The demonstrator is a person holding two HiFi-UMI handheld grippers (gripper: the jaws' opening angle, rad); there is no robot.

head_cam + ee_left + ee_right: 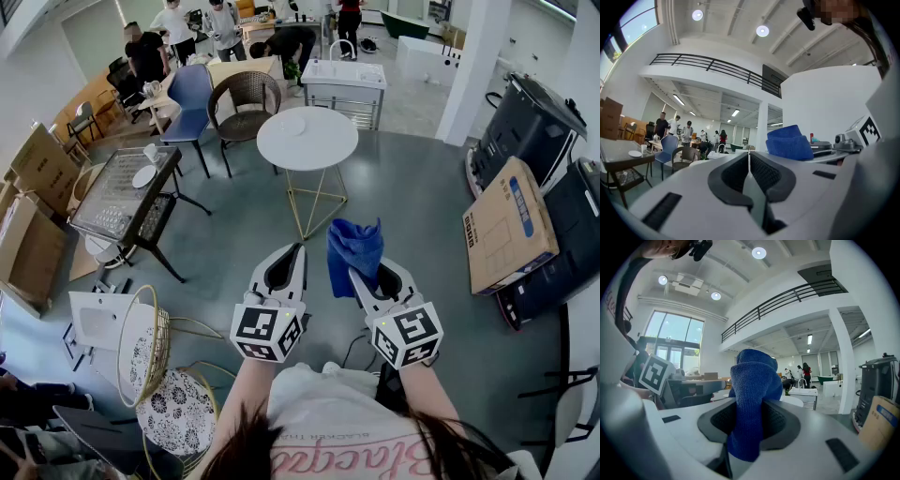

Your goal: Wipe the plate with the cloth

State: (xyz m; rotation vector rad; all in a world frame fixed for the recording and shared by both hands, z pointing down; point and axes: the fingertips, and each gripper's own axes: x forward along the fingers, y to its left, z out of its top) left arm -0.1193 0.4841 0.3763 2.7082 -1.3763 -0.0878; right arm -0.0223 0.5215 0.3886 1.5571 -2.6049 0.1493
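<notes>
The right gripper's [749, 405] jaws were clamped on a blue cloth [752, 380], which stood up out of them in a bunched fold and hung a little below the pads. The left gripper's [749, 157] jaws were pressed together with nothing between them. Both grippers were held side by side, close but apart, roughly level in front of the person and above the grey floor [412, 197]. Beyond them stood a round white desk [319, 141] on thin gold legs. Well off to the left, a small white plate [143, 176] lay on a dark glass-topped desk [108, 202], with a cup [151, 152] just beside it. A cardboard box [509, 225] leaned to the right, and several people [150, 52] stood at the far end of the room.
</notes>
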